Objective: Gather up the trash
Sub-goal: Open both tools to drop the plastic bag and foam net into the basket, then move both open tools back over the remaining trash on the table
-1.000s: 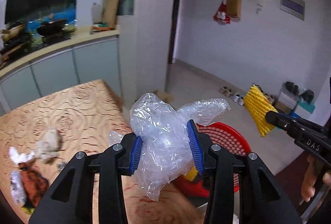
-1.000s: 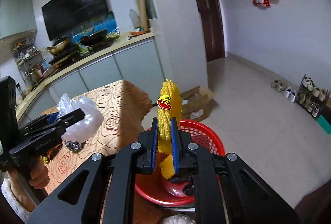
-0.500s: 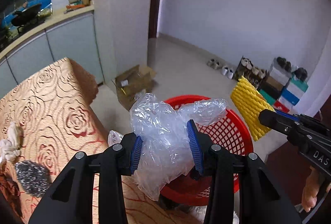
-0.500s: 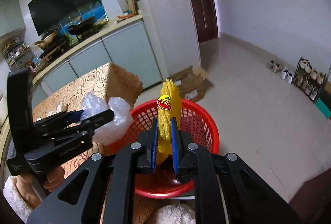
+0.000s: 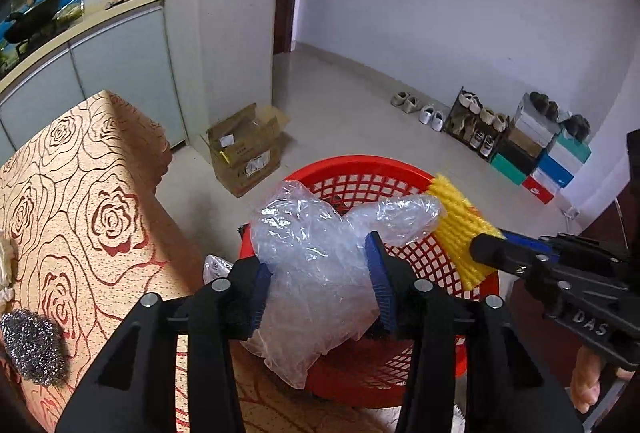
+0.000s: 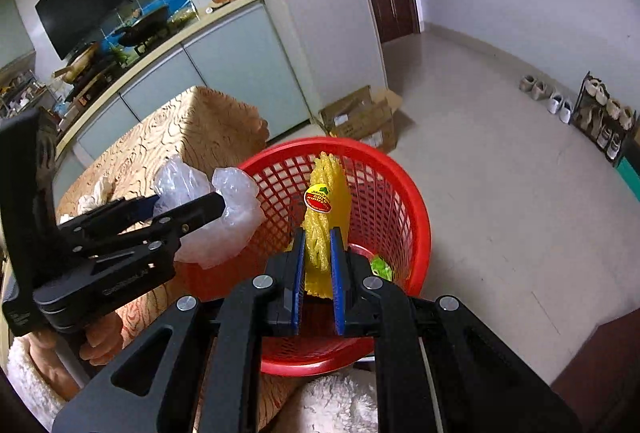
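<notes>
My left gripper (image 5: pixel 318 285) has a crumpled clear plastic bag (image 5: pixel 316 257) between its blue pads, above the near rim of a red mesh basket (image 5: pixel 360 163). Its jaws are opening, though both pads still touch the bag. My right gripper (image 6: pixel 318 253) is shut on a yellow foam fruit net (image 6: pixel 324 209) with a red sticker, held upright over the inside of the basket (image 6: pixel 416 201). In the left wrist view the right gripper (image 5: pixel 486 247) comes in from the right with the net (image 5: pixel 456 229) at the basket's rim. The left gripper (image 6: pixel 200 205) and bag (image 6: pixel 228 217) hang at the basket's left edge.
The rose-patterned table (image 5: pixel 100 193) lies left of the basket, with a steel-wool scourer (image 5: pixel 32 347) and crumpled tissue (image 6: pixel 94 197) on it. A cardboard box (image 5: pixel 244 145) sits on the floor behind. A shoe rack (image 5: pixel 480 129) lines the far wall. Something green (image 6: pixel 380 267) lies in the basket.
Both grippers have come down and tilted toward the basket, which now fills the middle of both views. The bag and foam net moved from beside the table to over the basket. The left jaws stand slightly wider.
</notes>
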Demonstrator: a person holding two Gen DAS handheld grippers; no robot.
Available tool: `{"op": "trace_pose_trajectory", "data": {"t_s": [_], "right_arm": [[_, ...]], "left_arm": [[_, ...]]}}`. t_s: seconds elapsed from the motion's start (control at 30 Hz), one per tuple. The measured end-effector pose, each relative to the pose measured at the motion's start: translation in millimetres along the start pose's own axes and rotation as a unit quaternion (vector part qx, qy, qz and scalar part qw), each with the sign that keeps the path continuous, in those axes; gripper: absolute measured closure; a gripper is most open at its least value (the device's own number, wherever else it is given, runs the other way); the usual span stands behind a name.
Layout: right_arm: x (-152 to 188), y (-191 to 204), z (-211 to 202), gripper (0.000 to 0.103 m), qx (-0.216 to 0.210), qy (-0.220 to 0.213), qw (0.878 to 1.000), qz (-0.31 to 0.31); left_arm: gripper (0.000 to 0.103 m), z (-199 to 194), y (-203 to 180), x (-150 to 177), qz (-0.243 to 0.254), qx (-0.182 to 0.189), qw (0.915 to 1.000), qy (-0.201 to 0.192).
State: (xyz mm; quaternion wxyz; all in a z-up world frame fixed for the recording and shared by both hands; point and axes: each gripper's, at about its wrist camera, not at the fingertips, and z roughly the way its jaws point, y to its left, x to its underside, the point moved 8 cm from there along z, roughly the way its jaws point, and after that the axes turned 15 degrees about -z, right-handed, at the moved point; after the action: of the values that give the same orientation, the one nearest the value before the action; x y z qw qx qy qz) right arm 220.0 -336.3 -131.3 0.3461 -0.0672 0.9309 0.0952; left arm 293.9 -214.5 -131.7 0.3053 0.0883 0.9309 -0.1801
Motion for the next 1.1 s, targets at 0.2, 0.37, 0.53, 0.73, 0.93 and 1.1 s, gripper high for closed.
{"op": "trace_pose_trajectory", "data": {"t_s": [0.2, 0.37, 0.53, 0.73, 0.93, 1.1], "right_arm": [[2, -5, 3, 0.089, 0.0, 0.005, 1.0, 0.011], [1, -7, -4, 0.077, 0.0, -0.001, 1.0, 0.017], [-2, -7, -13, 0.07, 0.001, -0.012, 1.0, 0.015], [-8, 1, -25, 0.07, 0.009, -0.027, 1.0, 0.003], [-20, 14, -39, 0.07, 0.019, -0.048, 0.998, -0.017], [-27, 27, -45, 0.07, 0.02, -0.058, 0.998, -0.03]], "left_arm": [[0.04, -4, -4, -2, 0.005, 0.009, 0.9999, -0.01], [0.037, -14, 1, -6, 0.005, 0.003, 0.9998, -0.019], [0.034, -32, 11, -12, 0.002, -0.009, 0.9991, -0.042], [0.034, -53, 18, -17, -0.007, -0.015, 0.9977, -0.065], [0.034, -77, 28, -19, -0.015, -0.024, 0.9956, -0.089], [0.034, -98, 41, -18, -0.029, -0.03, 0.9934, -0.107]]}}
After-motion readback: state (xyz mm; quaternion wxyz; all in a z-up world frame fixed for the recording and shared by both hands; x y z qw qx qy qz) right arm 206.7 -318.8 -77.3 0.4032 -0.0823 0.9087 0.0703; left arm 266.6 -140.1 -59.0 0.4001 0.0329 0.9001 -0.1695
